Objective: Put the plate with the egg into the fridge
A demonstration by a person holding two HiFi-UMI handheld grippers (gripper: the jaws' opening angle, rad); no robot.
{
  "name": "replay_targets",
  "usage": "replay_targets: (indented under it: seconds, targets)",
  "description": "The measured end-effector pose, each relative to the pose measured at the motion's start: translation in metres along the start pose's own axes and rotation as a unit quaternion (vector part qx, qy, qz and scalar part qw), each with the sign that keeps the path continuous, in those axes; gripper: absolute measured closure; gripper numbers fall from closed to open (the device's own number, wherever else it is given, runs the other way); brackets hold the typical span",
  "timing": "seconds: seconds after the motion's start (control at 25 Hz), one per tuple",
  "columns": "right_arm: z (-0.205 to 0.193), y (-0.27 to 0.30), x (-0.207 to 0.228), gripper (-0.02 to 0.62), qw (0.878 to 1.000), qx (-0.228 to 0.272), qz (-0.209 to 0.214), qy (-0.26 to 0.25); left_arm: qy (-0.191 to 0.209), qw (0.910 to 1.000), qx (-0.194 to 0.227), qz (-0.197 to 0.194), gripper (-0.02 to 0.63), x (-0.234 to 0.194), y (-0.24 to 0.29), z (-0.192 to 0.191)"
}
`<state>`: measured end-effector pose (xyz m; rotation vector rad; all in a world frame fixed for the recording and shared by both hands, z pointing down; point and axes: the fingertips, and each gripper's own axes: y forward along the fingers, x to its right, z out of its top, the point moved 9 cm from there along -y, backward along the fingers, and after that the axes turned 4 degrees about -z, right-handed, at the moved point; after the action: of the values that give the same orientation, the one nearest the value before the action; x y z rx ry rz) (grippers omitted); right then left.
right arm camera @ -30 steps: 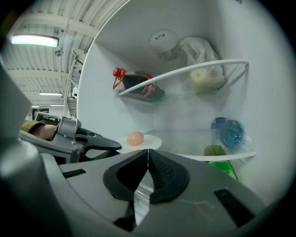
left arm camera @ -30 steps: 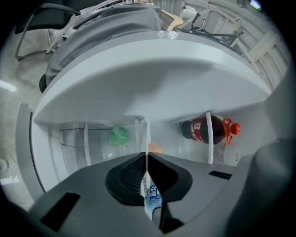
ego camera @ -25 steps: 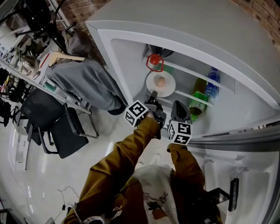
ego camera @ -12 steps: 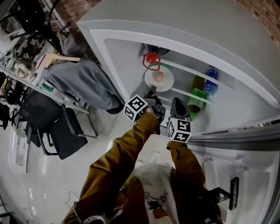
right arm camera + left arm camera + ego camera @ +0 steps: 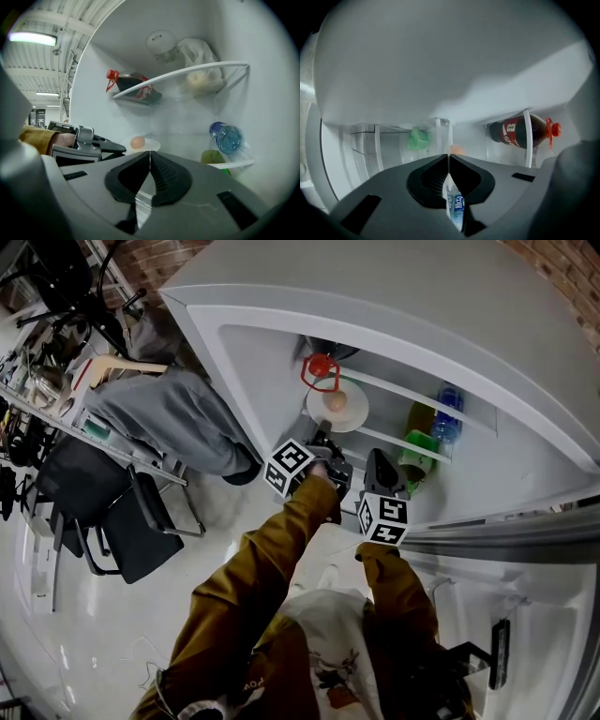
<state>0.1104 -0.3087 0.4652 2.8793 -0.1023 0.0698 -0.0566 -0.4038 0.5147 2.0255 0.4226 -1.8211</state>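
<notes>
At the upper centre of the frame the round white plate (image 5: 352, 412) with the brown egg (image 5: 335, 401) is inside the white fridge (image 5: 272, 352). The left gripper (image 5: 324, 441) has its jaws clamped on the near rim. The right gripper (image 5: 382, 463) hangs lower right, jaws closed and empty. I'd keep the plate level and set it down flat before letting go.

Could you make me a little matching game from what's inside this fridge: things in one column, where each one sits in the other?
1. egg
2. dark soda bottle
3. blue water bottle

A. lying on the upper shelf
B. at the right, below that shelf
C. on the white plate

Pairs: 1-C, 2-A, 3-B
</notes>
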Motion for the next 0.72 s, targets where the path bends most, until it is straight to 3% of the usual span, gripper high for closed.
replay_targets:
  seconds: [0.72]
  targets:
    - [-0.003, -0.001, 0.000, 0.588, 1.000, -0.009, -0.005, 0.004, 0.007, 1.0000, -0.005, 0.001, 0.584, 0.002, 0.015, 0.004]
